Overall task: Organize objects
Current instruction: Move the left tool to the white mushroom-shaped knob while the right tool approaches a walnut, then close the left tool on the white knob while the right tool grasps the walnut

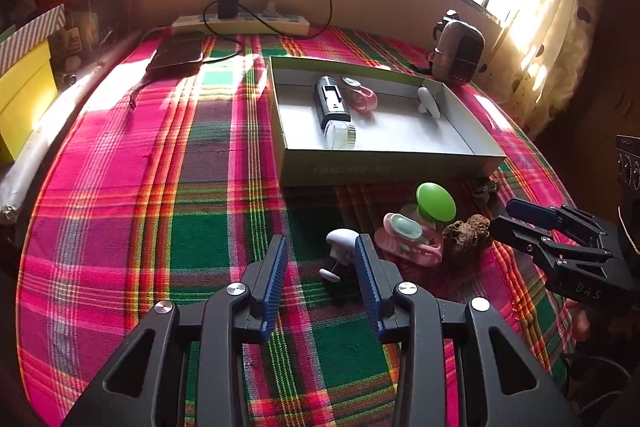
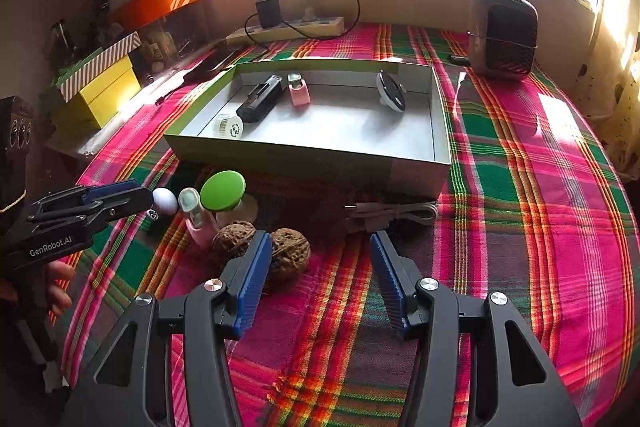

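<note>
My left gripper (image 1: 322, 245) is open low over the plaid cloth. A small white mushroom-shaped piece (image 1: 340, 238) lies at its fingertips, partly hidden by the right finger. Beside that piece are a pink-and-mint dispenser (image 1: 406, 239), a green round knob (image 1: 436, 202) and two walnuts (image 1: 468, 233). My right gripper (image 2: 320, 241) is open too. One walnut (image 2: 291, 250) sits just inside its left finger and the other walnut (image 2: 233, 231) just outside. The grey cardboard box (image 2: 320, 163) behind holds a black device (image 2: 260, 103), a white jar (image 2: 228, 126), a pink dispenser (image 2: 298, 91) and a white-and-black disc (image 2: 391, 91).
A white cable (image 2: 396, 215) lies in front of the box. A brown heater (image 2: 503, 33) stands at the back right. A power strip with a charger (image 2: 280, 23) lies along the wall. Yellow boxes (image 2: 102, 95) and an orange tray (image 2: 160, 1) crowd the left edge.
</note>
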`<state>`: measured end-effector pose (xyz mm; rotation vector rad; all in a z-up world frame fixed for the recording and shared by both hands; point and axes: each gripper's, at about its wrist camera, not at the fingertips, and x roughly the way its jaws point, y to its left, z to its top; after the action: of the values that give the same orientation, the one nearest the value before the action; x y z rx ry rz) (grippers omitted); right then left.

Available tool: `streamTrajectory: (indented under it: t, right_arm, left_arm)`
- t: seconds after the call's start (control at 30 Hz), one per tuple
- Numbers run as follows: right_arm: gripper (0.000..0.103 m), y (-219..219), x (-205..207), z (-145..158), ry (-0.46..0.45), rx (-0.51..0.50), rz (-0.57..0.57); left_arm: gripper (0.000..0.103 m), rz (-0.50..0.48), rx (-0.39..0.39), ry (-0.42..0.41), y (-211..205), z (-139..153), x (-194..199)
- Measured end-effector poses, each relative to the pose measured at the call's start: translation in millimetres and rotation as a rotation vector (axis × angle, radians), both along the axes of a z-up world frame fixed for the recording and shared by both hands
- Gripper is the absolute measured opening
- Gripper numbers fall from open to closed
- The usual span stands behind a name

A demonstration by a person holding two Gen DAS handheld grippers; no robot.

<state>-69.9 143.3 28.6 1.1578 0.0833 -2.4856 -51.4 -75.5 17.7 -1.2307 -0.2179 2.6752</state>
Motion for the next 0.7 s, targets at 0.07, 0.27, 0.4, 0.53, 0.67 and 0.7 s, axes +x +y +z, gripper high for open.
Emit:
streamTrajectory:
  t: [0.07, 0.27, 0.4, 0.53, 0.67, 0.7]
  right_arm:
    - [0.052, -2.0, 1.2, -1.1, -0.003, 0.001, 0.012]
    - [0.052, -7.7, 0.8, -6.2, -0.019, 0.011, 0.026]
    - [0.052, -9.6, 0.1, -8.3, -0.026, 0.018, 0.032]
    - [0.052, -11.5, -1.2, -10.3, -0.030, 0.035, 0.030]
    - [0.052, -12.0, -3.1, -12.2, -0.036, 0.049, 0.026]
    - [0.052, -11.7, -3.6, -12.7, -0.038, 0.050, 0.025]
  left_arm:
    - [0.034, -0.004, 0.005, -0.002, 0.4, -0.4, -0.5]
    - [0.037, -0.020, -0.010, -0.024, 6.1, -5.5, -3.8]
    - [0.037, -0.025, -0.005, -0.029, 7.0, -6.9, -5.4]
    - [0.037, -0.038, -0.004, -0.035, 9.7, -8.3, -7.9]
    - [0.037, -0.041, -0.009, -0.036, 11.5, -9.5, -9.5]
    - [0.037, -0.041, -0.009, -0.037, 11.7, -9.3, -10.2]
